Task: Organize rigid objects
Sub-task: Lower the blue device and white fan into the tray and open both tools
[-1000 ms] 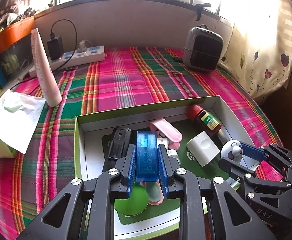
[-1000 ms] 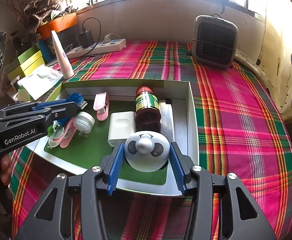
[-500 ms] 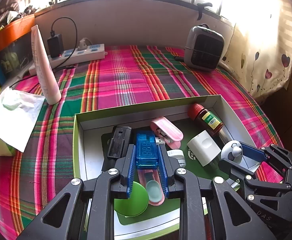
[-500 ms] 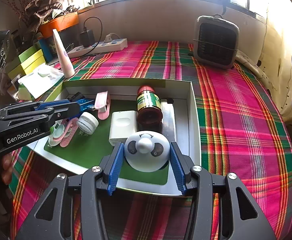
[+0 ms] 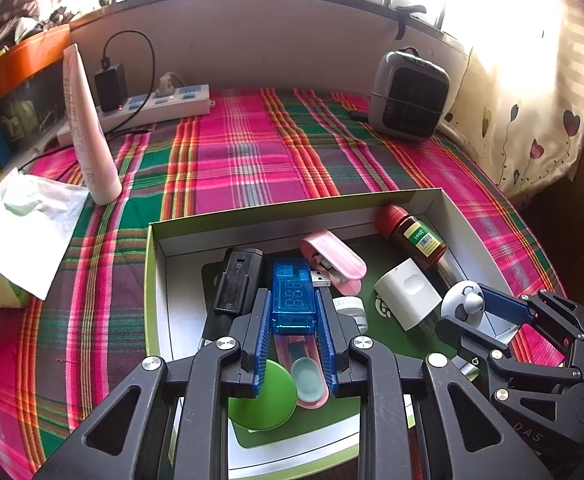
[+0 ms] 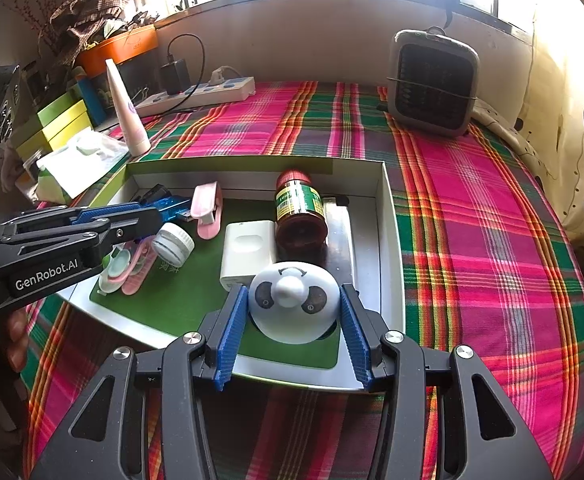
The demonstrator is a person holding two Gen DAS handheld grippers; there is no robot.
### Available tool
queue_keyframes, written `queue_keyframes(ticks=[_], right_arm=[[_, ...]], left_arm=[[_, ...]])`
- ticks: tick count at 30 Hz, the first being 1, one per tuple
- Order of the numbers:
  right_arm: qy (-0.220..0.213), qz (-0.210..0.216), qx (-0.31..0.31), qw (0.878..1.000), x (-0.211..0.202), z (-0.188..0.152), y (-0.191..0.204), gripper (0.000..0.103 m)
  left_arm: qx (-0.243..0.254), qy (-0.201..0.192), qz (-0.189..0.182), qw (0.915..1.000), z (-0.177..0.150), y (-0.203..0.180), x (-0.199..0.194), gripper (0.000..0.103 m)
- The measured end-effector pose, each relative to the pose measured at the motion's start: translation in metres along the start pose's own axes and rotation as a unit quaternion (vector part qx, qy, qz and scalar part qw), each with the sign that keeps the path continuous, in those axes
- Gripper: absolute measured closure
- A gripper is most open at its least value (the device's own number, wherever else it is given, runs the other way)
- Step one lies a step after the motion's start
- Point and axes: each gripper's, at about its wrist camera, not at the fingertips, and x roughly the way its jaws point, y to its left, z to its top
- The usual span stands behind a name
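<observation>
A shallow white box with a green rim (image 5: 252, 216) sits on the plaid cloth. My left gripper (image 5: 294, 300) hangs over its left part, shut on a translucent blue USB tester (image 5: 292, 280), whose plug points away. Under it lie a green lid (image 5: 262, 400) and a pink spoon (image 5: 305, 376). My right gripper (image 6: 292, 292) is at the box's near right corner, shut on a round white panda-faced object (image 6: 292, 312). Also in the box are a black device (image 5: 238, 276), a pink stapler (image 5: 331, 260), a white adapter (image 5: 405, 294), a small white jar (image 6: 172, 244) and a brown bottle (image 6: 299, 216).
A pink tube (image 5: 88, 128) stands left of the box beside a tissue pack (image 5: 20, 220). A power strip (image 5: 164, 100) with a charger lies at the back wall, a grey heater (image 5: 409, 96) at the back right. Bare plaid cloth (image 6: 471, 240) stretches right of the box.
The blue tester now looks shorter between the left pads, and the pink spoon beneath it shows. The left gripper has edged a little further into the box. The right gripper has not moved.
</observation>
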Motion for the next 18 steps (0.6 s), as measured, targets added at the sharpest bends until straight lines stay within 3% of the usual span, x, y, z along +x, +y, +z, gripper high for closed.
queue_keyframes(ticks=[18], right_arm=[[-0.013,-0.003,0.006,1.000,-0.009,-0.001,0.000,0.052]], left_arm=[[-0.002,-0.013,0.005,0.9999,-0.006,-0.002,-0.015,0.074]])
